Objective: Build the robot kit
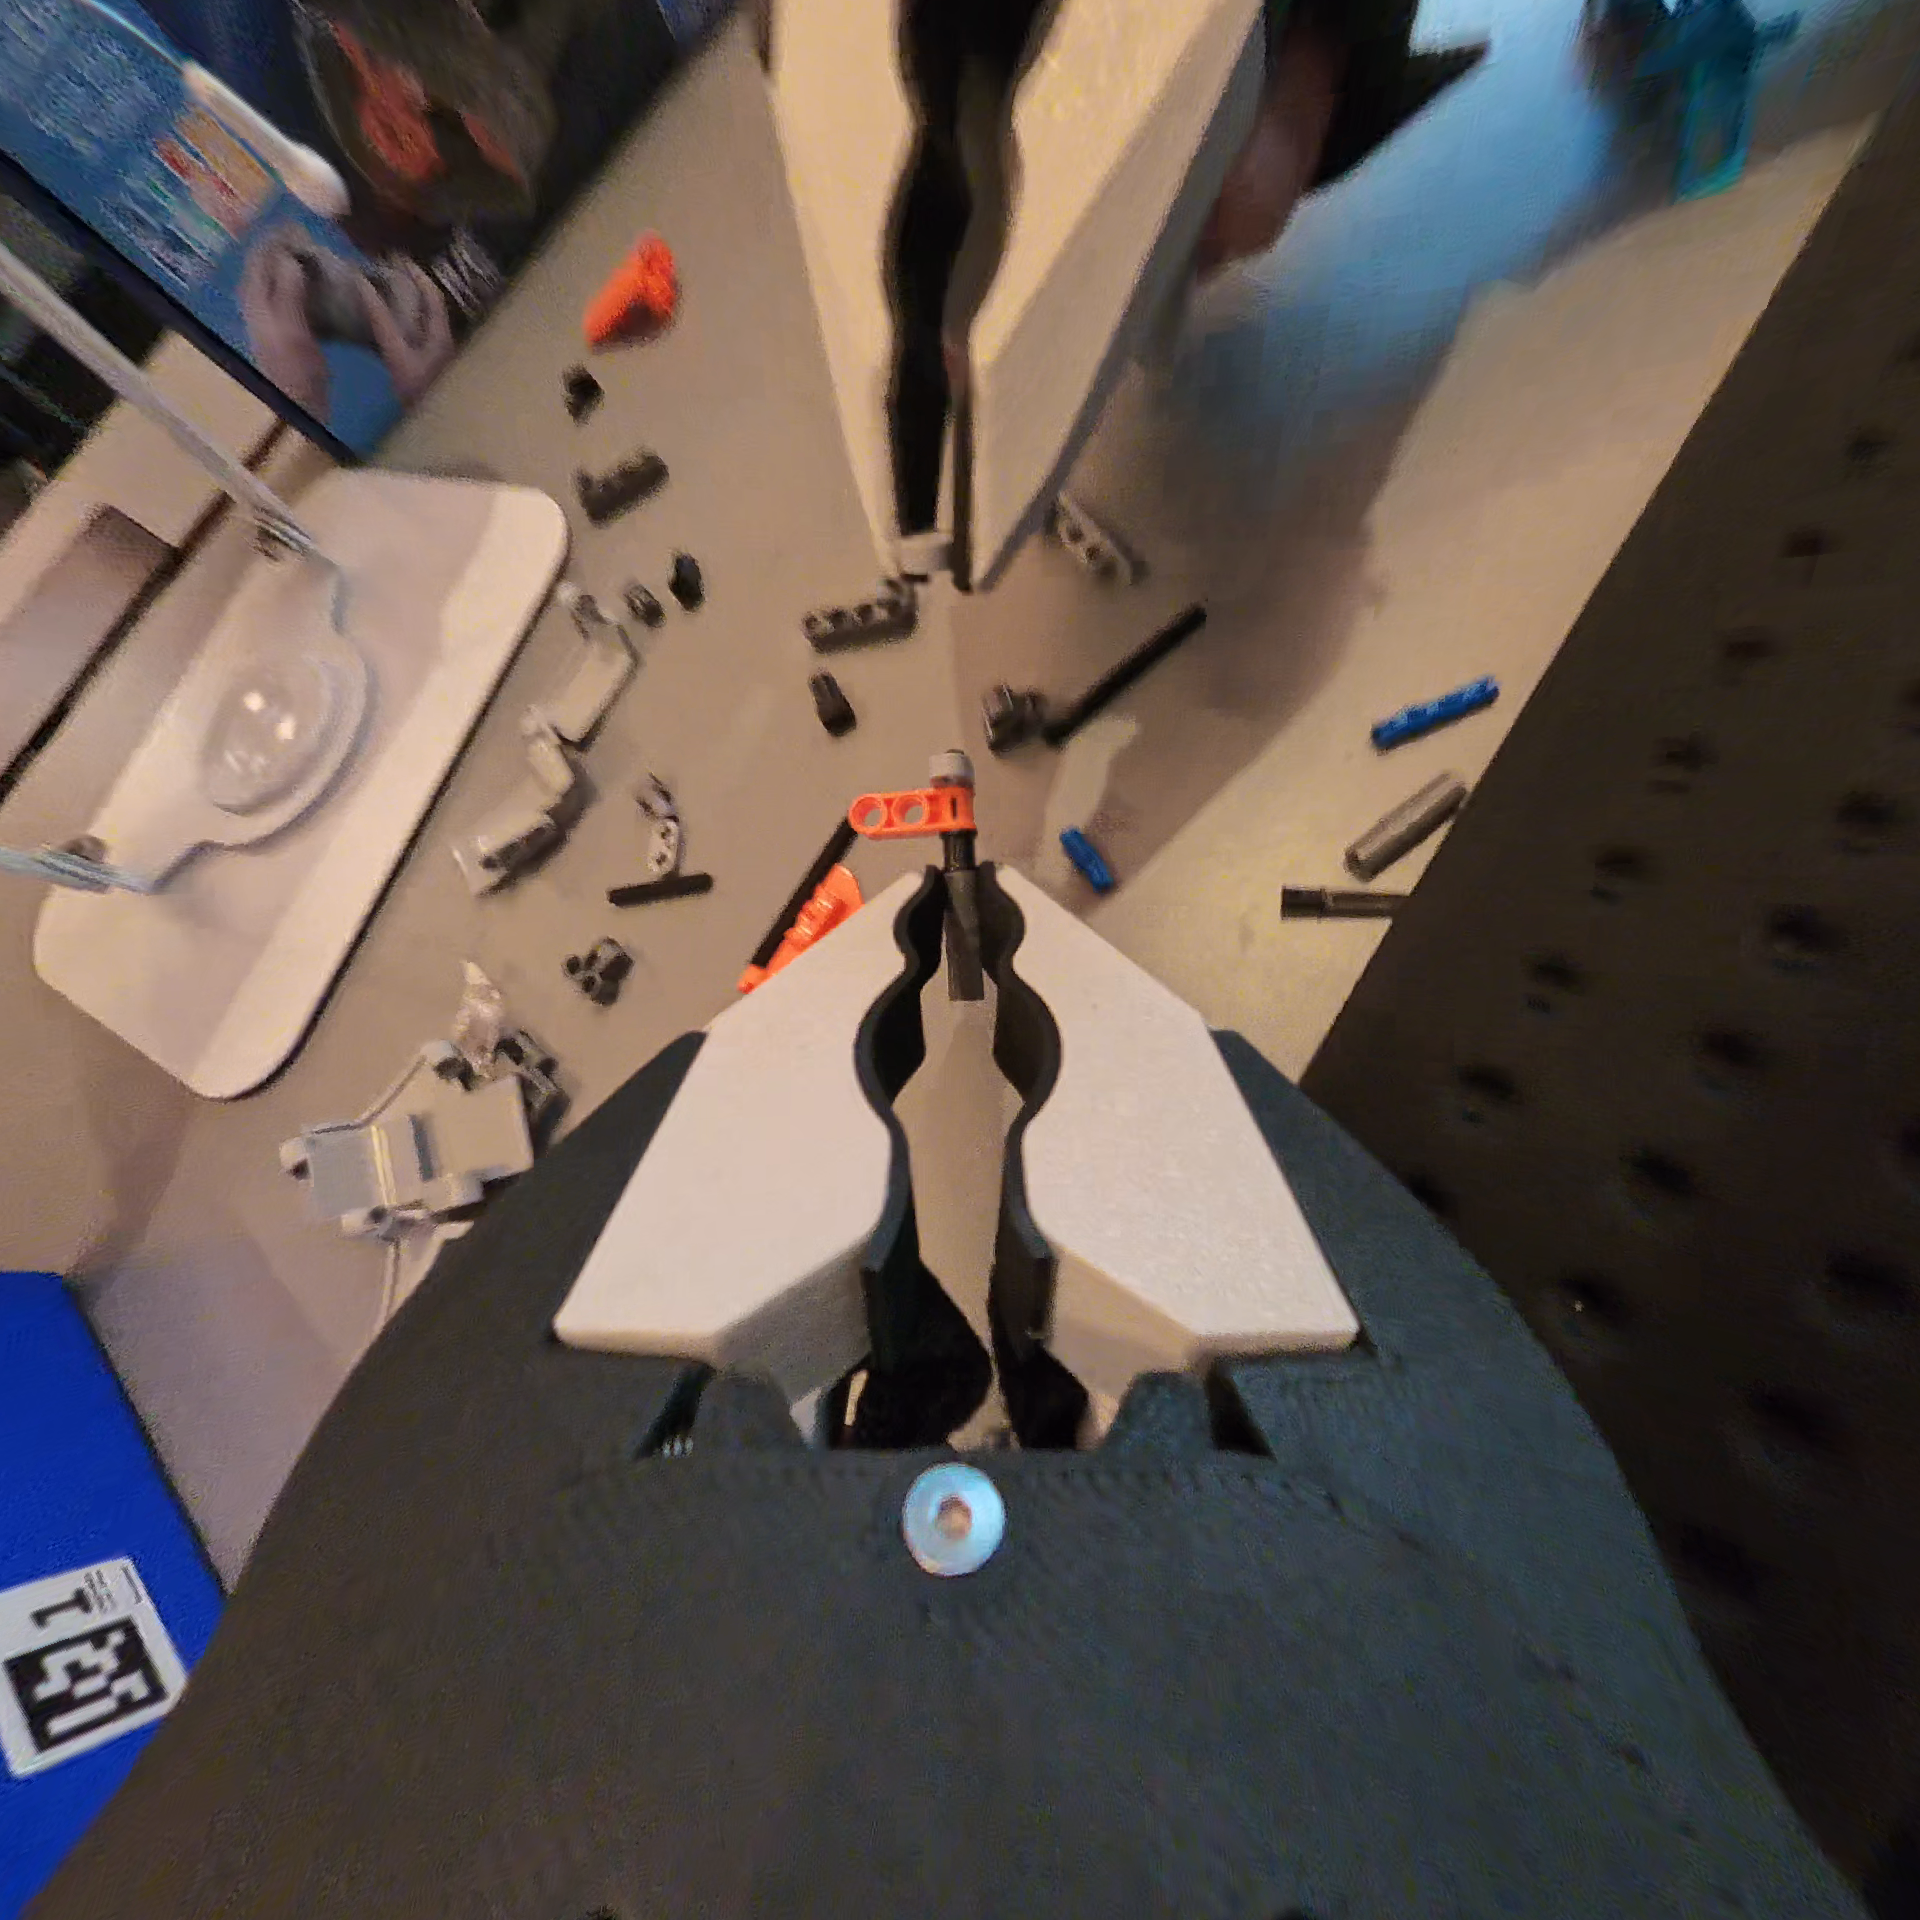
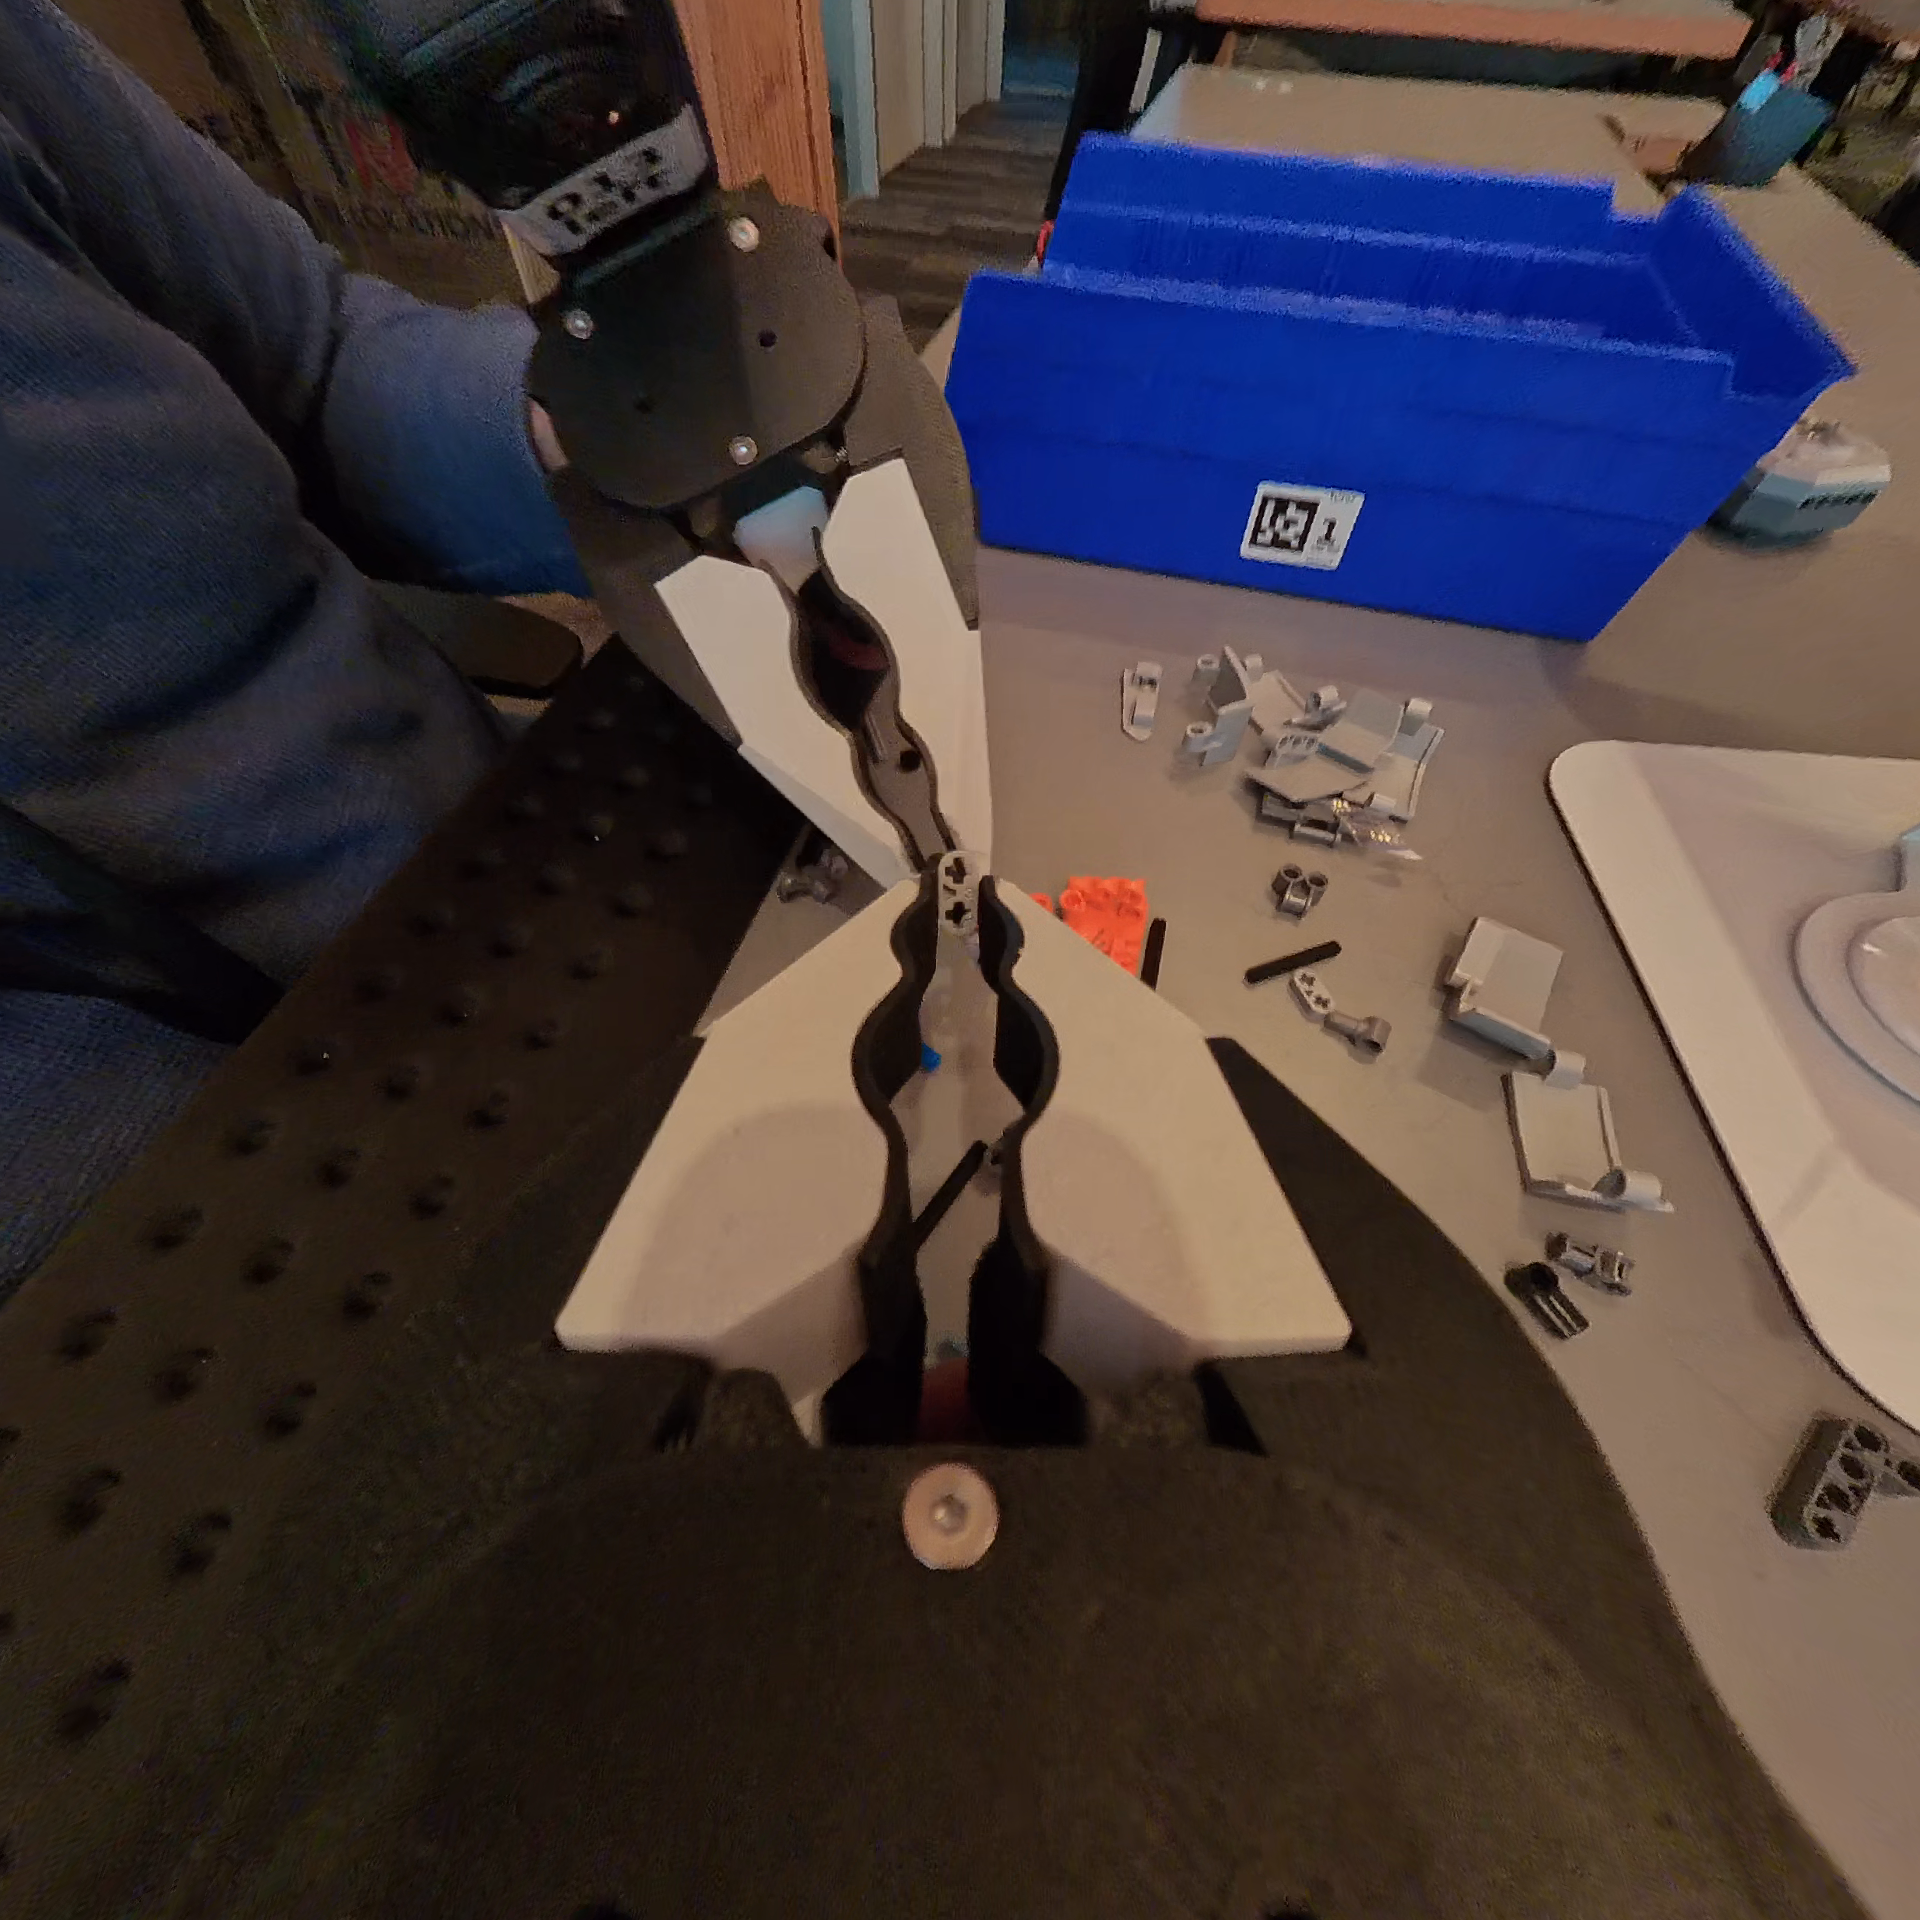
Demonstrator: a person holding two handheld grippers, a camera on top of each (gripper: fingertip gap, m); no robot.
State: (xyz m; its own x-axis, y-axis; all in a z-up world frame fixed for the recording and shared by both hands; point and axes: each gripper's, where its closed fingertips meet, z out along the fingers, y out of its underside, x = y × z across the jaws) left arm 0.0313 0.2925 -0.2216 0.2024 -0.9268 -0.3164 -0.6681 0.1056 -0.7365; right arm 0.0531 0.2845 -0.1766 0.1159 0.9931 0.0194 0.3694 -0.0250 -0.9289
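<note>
Black axle carrying orange connector is clamped in left tongs; grey beam is gripped by right tongs, near blue bin.

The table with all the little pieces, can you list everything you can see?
Black axle: one, carrying an orange connector and a grey bush, in the left gripper.
Grey beam: one, small, in the right gripper.
Blue bin: one, far side of table, tag on front.
Grey panels: a pile, before the bin.
Blue pins: two, right of the left gripper.
White tray: one, table's edge.
Black pegboard: one, beside the table.
Sleeve: blue.
Left gripper: shut.
Right gripper: shut.
</note>
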